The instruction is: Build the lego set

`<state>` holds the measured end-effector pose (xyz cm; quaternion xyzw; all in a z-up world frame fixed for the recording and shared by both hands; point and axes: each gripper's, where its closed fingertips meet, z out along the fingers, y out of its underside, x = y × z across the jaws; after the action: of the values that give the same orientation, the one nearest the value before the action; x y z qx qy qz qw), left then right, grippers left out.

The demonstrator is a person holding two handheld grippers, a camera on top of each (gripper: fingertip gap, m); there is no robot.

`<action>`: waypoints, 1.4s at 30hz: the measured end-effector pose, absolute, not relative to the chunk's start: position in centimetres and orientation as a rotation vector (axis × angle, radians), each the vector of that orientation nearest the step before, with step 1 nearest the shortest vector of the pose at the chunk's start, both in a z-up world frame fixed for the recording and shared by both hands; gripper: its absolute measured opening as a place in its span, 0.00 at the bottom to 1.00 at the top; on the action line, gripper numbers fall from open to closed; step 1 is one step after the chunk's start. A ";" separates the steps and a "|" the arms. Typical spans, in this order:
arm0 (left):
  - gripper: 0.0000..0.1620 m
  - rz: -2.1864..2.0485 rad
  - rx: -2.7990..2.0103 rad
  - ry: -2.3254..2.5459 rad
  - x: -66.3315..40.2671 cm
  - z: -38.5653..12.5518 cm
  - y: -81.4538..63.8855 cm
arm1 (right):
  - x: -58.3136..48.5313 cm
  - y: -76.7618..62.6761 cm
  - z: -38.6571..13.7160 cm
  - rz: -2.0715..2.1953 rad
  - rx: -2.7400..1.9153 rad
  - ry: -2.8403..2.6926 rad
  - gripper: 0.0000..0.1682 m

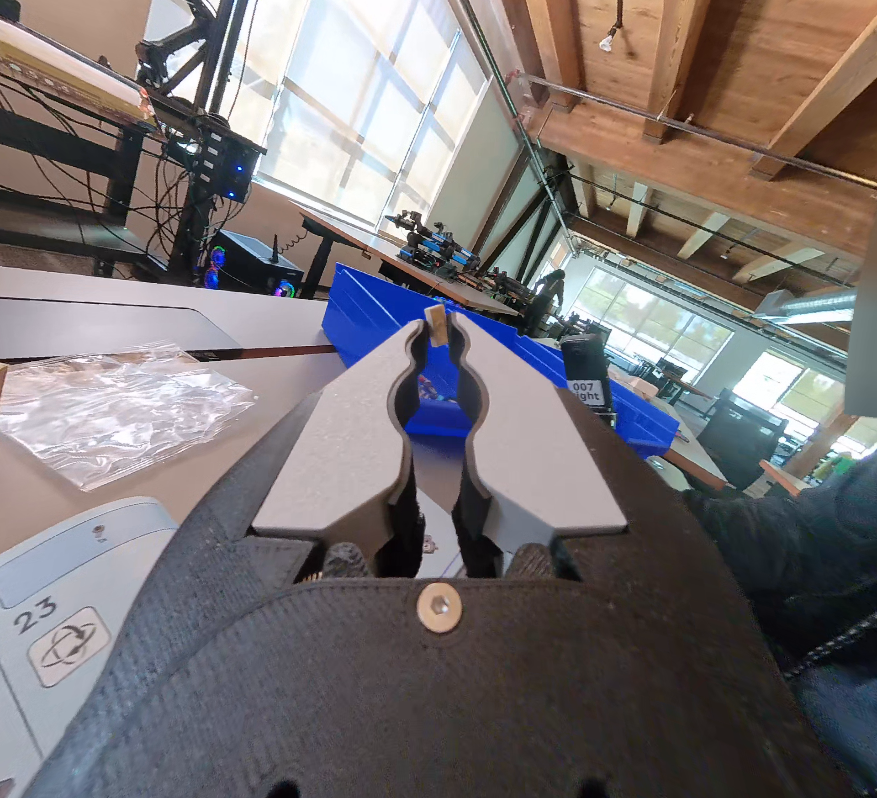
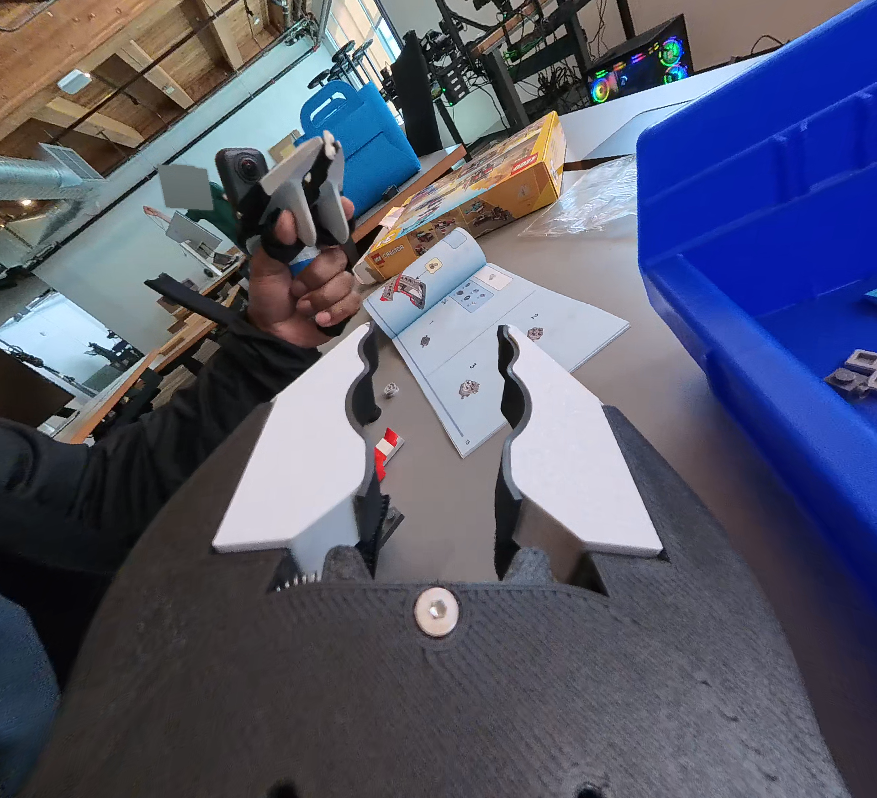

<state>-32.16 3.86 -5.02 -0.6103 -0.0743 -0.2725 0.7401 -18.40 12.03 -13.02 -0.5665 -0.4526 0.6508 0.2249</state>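
Note:
My left gripper (image 1: pixel 437 333) is shut on a small pale lego piece (image 1: pixel 435 316) and is held up in the air, tips pointing upward. It also shows in the right wrist view (image 2: pixel 332 153), gripped by a hand. My right gripper (image 2: pixel 436 335) is open and empty, low over the grey table. Between its fingers lie a red-and-white lego piece (image 2: pixel 388 447), a small grey piece (image 2: pixel 391 390) and a dark grey piece (image 2: pixel 392 520). The open instruction booklet (image 2: pixel 479 324) lies just beyond its fingertips.
A blue bin (image 2: pixel 740 215) stands at the right with several grey pieces (image 2: pixel 854 372) inside; it also shows in the left wrist view (image 1: pixel 370 315). The yellow lego box (image 2: pixel 479 186) and a clear plastic bag (image 2: pixel 583 201) lie behind the booklet. A dark-sleeved arm (image 2: pixel 156 443) crosses at the left. My hands' fingertips stand some 20 centimeters from each other.

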 end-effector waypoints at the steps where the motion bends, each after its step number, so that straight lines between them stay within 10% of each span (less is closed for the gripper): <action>1: 0.04 -0.610 -1.338 -0.162 -32.0 -4.9 3.7 | -18.4 12.0 -13.0 1.797 -1.560 -1.248 0.30; 42: 0.04 -1.219 -1.589 -0.220 -19.1 -10.2 8.4 | -16.9 10.6 -9.6 1.612 -0.978 -1.408 0.38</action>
<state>-19.09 8.43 -10.25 -0.6666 -0.0924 -0.5116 0.5342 -16.95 10.61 -9.59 -0.3836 -0.5523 0.6326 0.3842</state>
